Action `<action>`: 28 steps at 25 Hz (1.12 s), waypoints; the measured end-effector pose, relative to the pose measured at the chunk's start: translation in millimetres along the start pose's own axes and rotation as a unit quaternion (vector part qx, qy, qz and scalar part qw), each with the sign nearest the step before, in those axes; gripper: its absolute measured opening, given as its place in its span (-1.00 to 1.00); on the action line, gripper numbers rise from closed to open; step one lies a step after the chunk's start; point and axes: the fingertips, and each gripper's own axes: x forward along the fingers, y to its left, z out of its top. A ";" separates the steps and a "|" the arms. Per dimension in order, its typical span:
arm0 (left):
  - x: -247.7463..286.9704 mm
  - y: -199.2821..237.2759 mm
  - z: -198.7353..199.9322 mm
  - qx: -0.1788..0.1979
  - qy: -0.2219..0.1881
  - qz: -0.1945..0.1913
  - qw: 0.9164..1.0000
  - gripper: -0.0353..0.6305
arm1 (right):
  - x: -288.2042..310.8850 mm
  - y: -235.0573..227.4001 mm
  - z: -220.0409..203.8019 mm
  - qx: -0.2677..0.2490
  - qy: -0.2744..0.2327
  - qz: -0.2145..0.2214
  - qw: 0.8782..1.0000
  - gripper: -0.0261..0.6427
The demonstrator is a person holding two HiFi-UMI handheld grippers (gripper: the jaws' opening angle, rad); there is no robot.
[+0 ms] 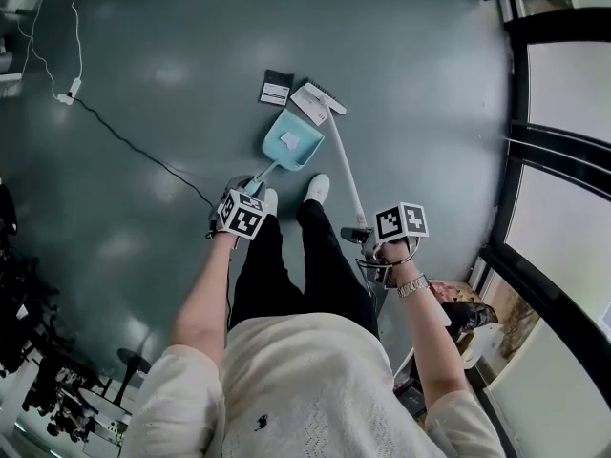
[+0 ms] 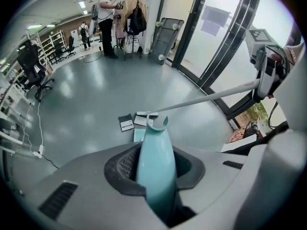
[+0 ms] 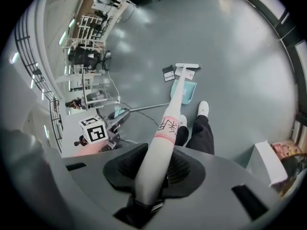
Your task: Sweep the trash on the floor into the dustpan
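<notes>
Firmly, left gripper [image 1: 247, 188] fingers clamp the teal dustpan [image 1: 305, 152] handle, right gripper [image 1: 362, 238] fingers the white broom [image 1: 342, 165]; paper scrap [image 1: 289, 139] lies inside the dustpan

Scrap [image 1: 289, 139] in dustpan [image 1: 307, 153]; broom head [image 1: 318, 100] just beyond; card [image 1: 275, 89] left of it.

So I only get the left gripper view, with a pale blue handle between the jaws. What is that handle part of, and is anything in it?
Observer: It belongs to the dustpan. The head view shows one white scrap lying in its pan.
Operator: And the long white stick crossing my picture, who holds that?
Observer: That is the broom handle. The right gripper view shows the right gripper shut on it, just short of a pink band with print on it.
</notes>
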 end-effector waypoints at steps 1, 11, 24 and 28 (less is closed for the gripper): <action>-0.1 1.1 -0.7 0.001 -0.001 0.000 1.000 -0.60 | 4.7 0.2 -8.3 -0.005 0.009 -0.005 1.000 -0.60; -2.0 7.2 -9.4 0.010 -0.010 -0.004 1.000 -0.60 | 44.8 9.1 -90.0 -0.034 0.089 -0.019 0.995 -0.60; -6.4 4.1 -24.1 0.000 -0.019 -0.007 1.000 -0.60 | 40.6 25.8 -162.2 -0.046 0.112 -0.021 0.992 -0.60; -14.1 4.8 -36.0 -0.025 -0.021 -0.003 0.999 -0.60 | 20.3 33.1 -160.0 -0.030 0.092 -0.006 0.995 -0.60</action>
